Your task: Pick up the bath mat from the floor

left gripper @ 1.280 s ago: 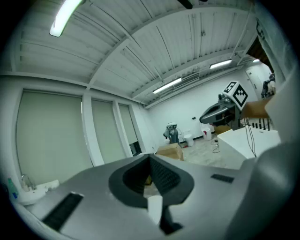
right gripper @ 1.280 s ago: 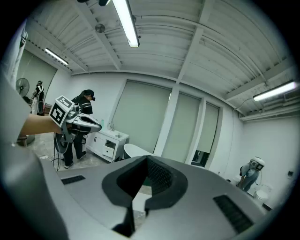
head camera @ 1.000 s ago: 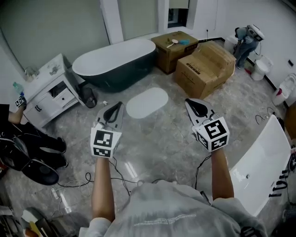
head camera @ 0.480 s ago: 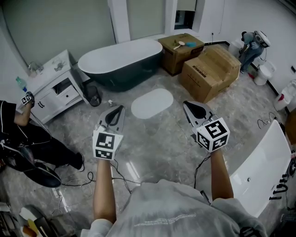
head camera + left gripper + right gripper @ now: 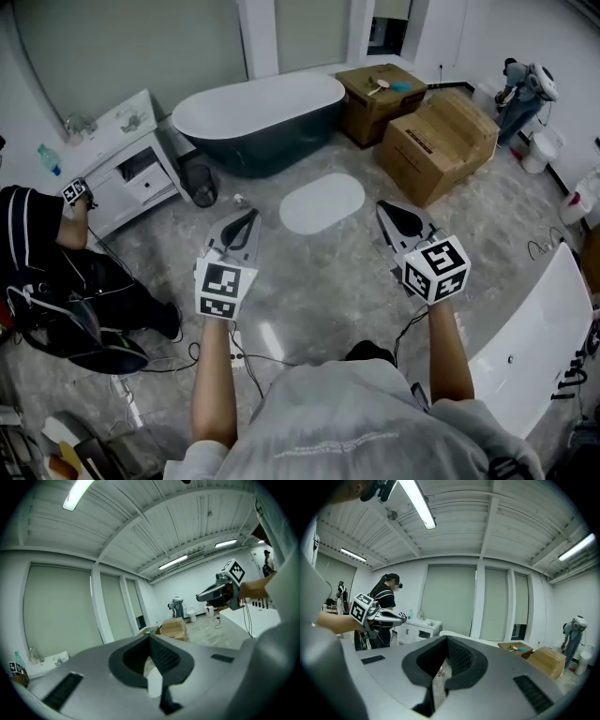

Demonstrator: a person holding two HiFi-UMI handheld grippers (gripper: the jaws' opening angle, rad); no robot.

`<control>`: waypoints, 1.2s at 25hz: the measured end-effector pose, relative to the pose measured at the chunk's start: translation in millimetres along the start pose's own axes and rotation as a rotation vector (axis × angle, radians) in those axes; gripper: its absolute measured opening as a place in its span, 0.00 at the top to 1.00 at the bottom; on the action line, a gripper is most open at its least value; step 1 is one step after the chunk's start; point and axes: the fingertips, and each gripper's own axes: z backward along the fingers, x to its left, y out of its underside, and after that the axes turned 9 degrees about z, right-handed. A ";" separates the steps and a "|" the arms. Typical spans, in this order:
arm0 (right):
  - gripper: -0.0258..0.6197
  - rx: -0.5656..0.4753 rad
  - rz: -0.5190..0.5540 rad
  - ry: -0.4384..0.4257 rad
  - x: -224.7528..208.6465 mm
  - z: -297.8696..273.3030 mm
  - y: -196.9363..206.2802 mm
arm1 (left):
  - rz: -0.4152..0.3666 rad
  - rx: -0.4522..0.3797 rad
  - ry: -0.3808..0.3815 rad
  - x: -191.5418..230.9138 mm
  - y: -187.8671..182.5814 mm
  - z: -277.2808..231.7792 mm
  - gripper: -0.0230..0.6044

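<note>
White and oval, the mat (image 5: 322, 202) lies flat on the grey marbled floor (image 5: 309, 291). It is just in front of the dark tub (image 5: 262, 122) and to the left of the nearer box (image 5: 439, 141). We hold both grippers out level ahead of us, and from the head view the mat shows between their tips. The left gripper (image 5: 249, 217) is near the mat's left end and the right gripper (image 5: 384, 210) is off its right end. Neither touches it.

The left gripper's own view shows its jaws closed pad to pad with nothing caught between them. The right gripper's view shows the same, with only a sliver of floor visible through the slot below the pads. Each gripper view also catches the other gripper off to one side, marker cube and all.

A second box (image 5: 380, 92) stands behind the first, by the tub's right end. A white cabinet (image 5: 122, 164) sits against the left wall, and beside it a person (image 5: 56, 272) in dark clothes is down on the floor. A white slab (image 5: 534, 328) lies at our right, and cables (image 5: 234, 352) trail across the floor near our feet.
</note>
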 end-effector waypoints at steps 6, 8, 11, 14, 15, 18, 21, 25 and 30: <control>0.94 -0.020 0.014 -0.005 6.6 -12.7 -10.0 | 0.026 -0.007 -0.016 16.1 7.1 7.8 0.95; 0.94 -0.024 0.034 0.001 8.2 -17.0 -10.1 | 0.055 -0.023 -0.032 23.0 7.8 9.6 0.94; 0.93 -0.037 0.031 -0.018 10.7 -19.5 -9.4 | 0.088 -0.035 -0.038 26.9 7.6 9.7 0.78; 0.72 -0.042 0.024 -0.041 10.0 -24.1 -10.6 | 0.079 -0.025 -0.036 28.3 6.0 5.2 0.63; 0.70 -0.039 0.027 -0.044 8.7 -26.1 -10.5 | 0.078 -0.025 -0.037 28.5 4.5 3.4 0.63; 0.66 -0.038 0.037 -0.049 1.7 -30.5 -10.0 | 0.077 -0.033 -0.062 30.2 -3.3 -2.3 0.62; 0.63 -0.043 0.039 -0.051 -3.2 -32.4 -10.2 | 0.080 -0.029 -0.067 30.1 -1.9 -6.5 0.61; 0.62 -0.046 0.026 -0.055 -5.3 -36.8 -10.0 | 0.080 -0.014 -0.073 34.0 1.3 -6.4 0.61; 0.62 -0.048 0.002 -0.044 -7.0 -50.3 -5.7 | 0.092 0.022 -0.068 46.5 18.2 -11.6 0.61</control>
